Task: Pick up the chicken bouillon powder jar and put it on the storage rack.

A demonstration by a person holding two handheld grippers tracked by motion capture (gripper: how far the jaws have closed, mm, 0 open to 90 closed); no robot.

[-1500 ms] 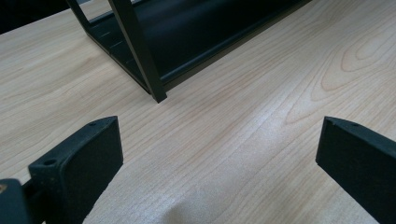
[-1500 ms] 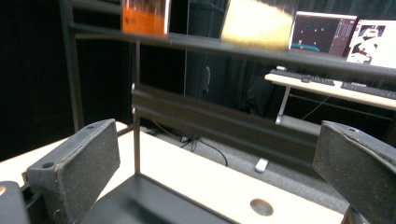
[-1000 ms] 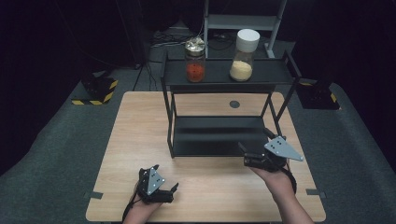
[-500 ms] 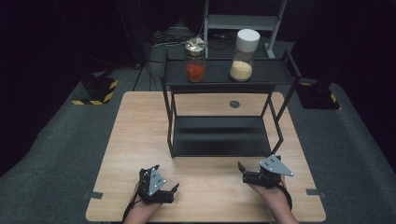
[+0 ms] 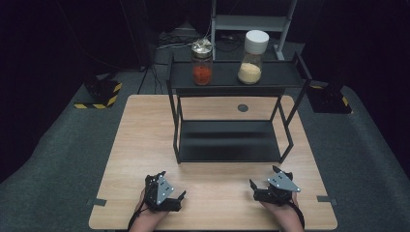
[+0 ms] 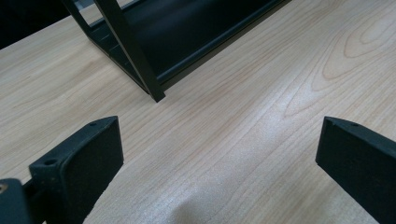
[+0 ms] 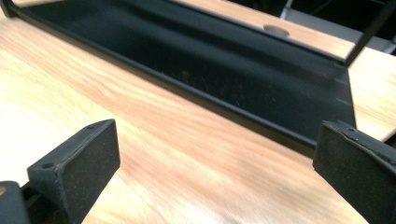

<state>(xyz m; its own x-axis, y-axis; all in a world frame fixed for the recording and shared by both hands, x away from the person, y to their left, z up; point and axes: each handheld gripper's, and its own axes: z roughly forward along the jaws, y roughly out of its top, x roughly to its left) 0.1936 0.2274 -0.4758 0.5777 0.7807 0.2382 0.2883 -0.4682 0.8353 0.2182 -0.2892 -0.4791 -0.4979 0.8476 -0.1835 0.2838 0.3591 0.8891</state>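
I hold my left gripper (image 5: 170, 186) and my right gripper (image 5: 265, 183) low over the pale wood-grain table (image 5: 145, 130), both with their matte black jaws spread wide on nothing. Ahead of them stands the black metal rack (image 5: 227, 140), its thin square legs and flat lower shelf nearest my tools. On its top shelf, well beyond, stand a glass jar of red powder (image 5: 202, 63) and a white-capped jar of beige grains (image 5: 252, 58).

Readable text: none anywhere
Jar with red contents (image 5: 201, 62): no label that can be read
Jar with white lid (image 5: 253, 57): no label that can be read
Black shelf rack (image 5: 232, 79): bears no lettering
Tabletop (image 5: 145, 125): plain wood grain, no marks
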